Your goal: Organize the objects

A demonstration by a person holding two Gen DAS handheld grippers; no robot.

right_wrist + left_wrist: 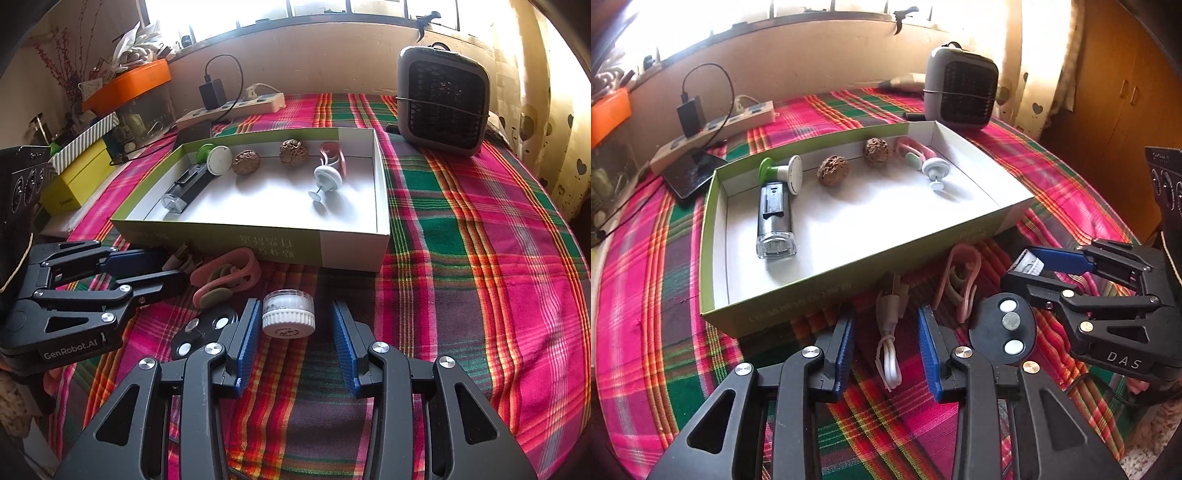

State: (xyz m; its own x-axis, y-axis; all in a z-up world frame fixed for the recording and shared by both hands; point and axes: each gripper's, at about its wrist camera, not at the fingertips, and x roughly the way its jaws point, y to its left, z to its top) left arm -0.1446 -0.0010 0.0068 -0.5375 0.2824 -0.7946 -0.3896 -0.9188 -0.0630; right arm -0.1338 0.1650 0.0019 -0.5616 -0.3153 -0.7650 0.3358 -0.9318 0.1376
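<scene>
- Looking along our left gripper (886,350), we see its ribbed blue pads (846,350) spread wide, with a white USB cable (890,354) lying coiled on the cloth between them, touched by neither pad.
- Our right gripper (295,343) is also spread wide; a small round jar (289,313) with a clear top and a ridged white cap sits between its blue pads, and we cannot tell whether either pad touches it.
- We see a shallow cardboard box (258,242), green outside and white inside, standing in the middle of the table on a glossy plaid tablecloth (461,240) of pink, green and orange.
- Inside the box, along its far wall, lie a green-and-white spool-shaped piece (783,171), two rough brown walnuts (833,170) and a pink looped clip (912,149).
- A black flashlight (774,218) with a clear faceted lens lies along the box's left wall, and a white disc-shaped gadget (935,170) with a thin stem rests near the right wall.
- Just outside the box's near wall, a soft pink looped clip with greenish pads (225,280) lies on the cloth, beside a flat black oval plate (1003,325) carrying three round discs.
- At the table's far right corner stands a grey, rounded, boxy fan heater (443,99) with a black mesh grille.
- Along the far left edge we see a long white power strip (232,107) with a black charger (213,92) plugged in.
</scene>
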